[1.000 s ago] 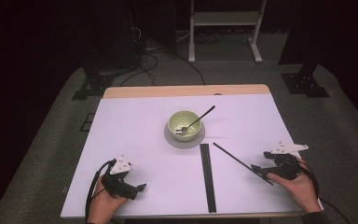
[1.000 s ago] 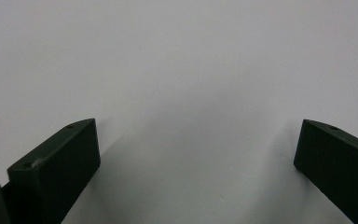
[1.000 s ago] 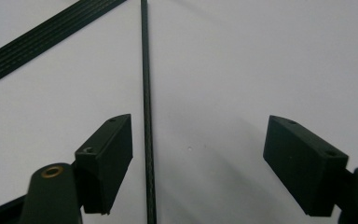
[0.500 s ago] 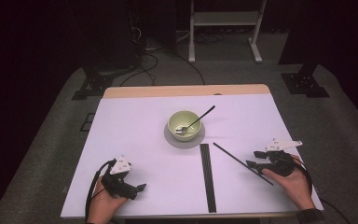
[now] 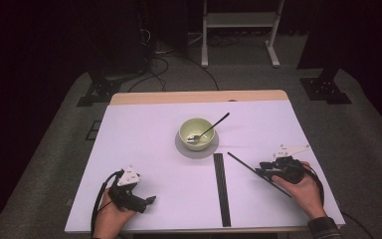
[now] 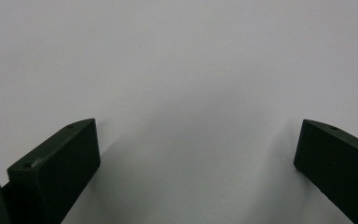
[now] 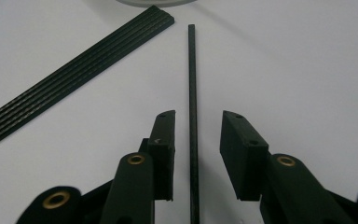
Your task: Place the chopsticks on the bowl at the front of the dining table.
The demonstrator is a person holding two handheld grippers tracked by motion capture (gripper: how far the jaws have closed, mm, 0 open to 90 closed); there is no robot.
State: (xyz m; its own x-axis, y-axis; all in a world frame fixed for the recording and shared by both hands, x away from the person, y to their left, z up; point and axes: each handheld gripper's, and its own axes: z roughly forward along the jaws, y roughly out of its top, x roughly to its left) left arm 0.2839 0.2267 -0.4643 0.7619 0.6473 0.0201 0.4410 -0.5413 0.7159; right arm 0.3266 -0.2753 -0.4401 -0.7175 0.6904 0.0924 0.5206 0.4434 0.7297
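With the right tool (image 7: 196, 158) low on the near right of the surface (image 5: 149, 149), its jaws just closing around but not yet pinching the thin black rod (image 7: 192, 93), that flat rod could slip or skate toward the wider black strip (image 7: 74, 79), while the left tool (image 6: 196, 154) rests released, near left.

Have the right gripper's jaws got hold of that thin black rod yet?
Apart. In the right gripper view the thin rod runs between the right gripper jaws, which have just been closing, with white table still visible on each side of it.
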